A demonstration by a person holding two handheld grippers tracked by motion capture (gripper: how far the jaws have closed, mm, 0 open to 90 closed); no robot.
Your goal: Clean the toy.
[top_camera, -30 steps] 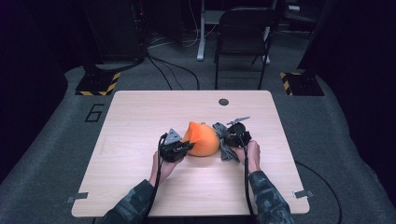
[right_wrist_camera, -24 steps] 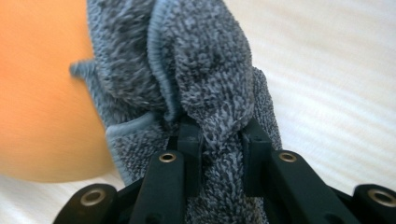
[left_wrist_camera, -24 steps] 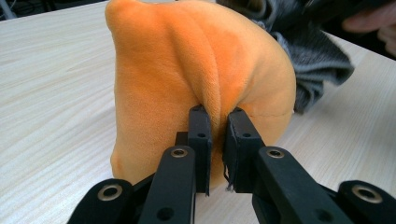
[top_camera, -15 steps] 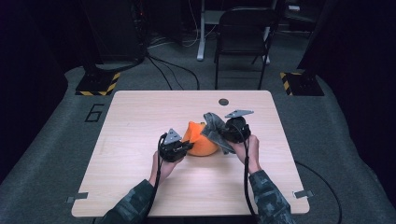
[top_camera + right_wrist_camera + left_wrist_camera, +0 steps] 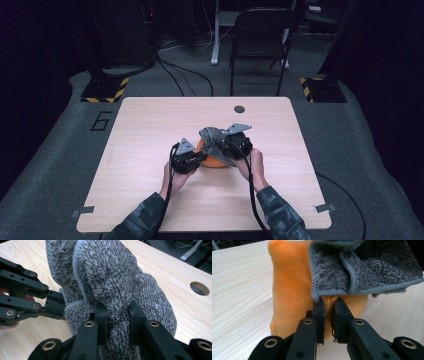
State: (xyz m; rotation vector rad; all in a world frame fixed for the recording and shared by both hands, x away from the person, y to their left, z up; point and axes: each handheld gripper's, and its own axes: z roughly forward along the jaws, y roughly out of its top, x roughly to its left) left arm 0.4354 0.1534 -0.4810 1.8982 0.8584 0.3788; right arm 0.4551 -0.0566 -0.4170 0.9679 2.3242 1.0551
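A "6" (image 5: 101, 121) is marked on the floor beside the worktop (image 5: 150, 130); left tool (image 5: 328, 305) pinches the orange cloth (image 5: 289, 290); right tool (image 5: 117, 310) grips the grey towel (image 5: 110, 277).

A pale wooden surface (image 5: 150, 200) stands on grey carpet (image 5: 45, 190). Far behind it, a black chair (image 5: 262, 45) sits amid cables in dim light.
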